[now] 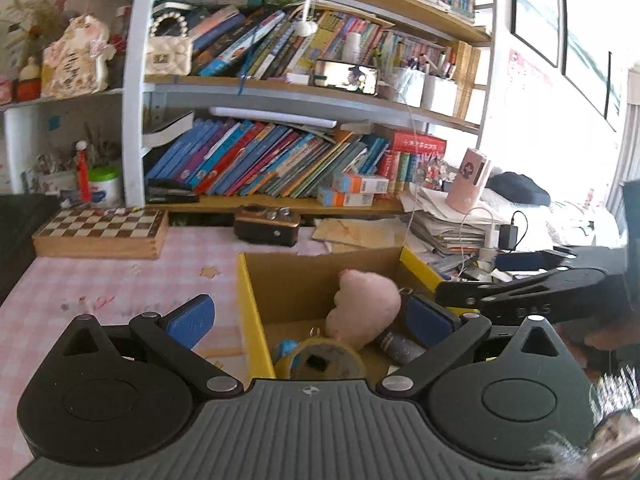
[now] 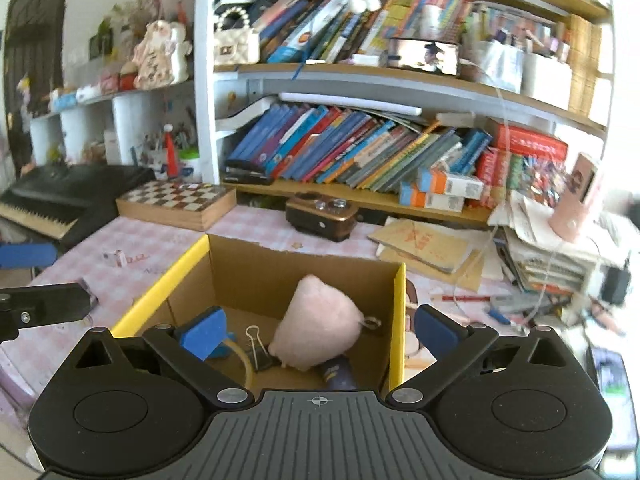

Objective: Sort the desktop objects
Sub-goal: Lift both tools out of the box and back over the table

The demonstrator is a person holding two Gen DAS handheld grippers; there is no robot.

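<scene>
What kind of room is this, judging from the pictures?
Probably a home study or child's desk corner: a bookshelf crammed with colourful books, a chessboard box, and a pink checked tablecloth.

An open cardboard box [image 2: 256, 276] with yellow edges stands on the pink checked surface [image 2: 160, 240]. Inside lie a pink plush toy [image 2: 316, 324] leaning on a dark tube [image 2: 338, 374], a black binder clip [image 2: 260, 356], and a yellow tape roll [image 1: 326, 362].

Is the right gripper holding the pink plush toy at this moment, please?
No, the right gripper stands open and empty above the cardboard box, where the pink plush toy lies.
</scene>
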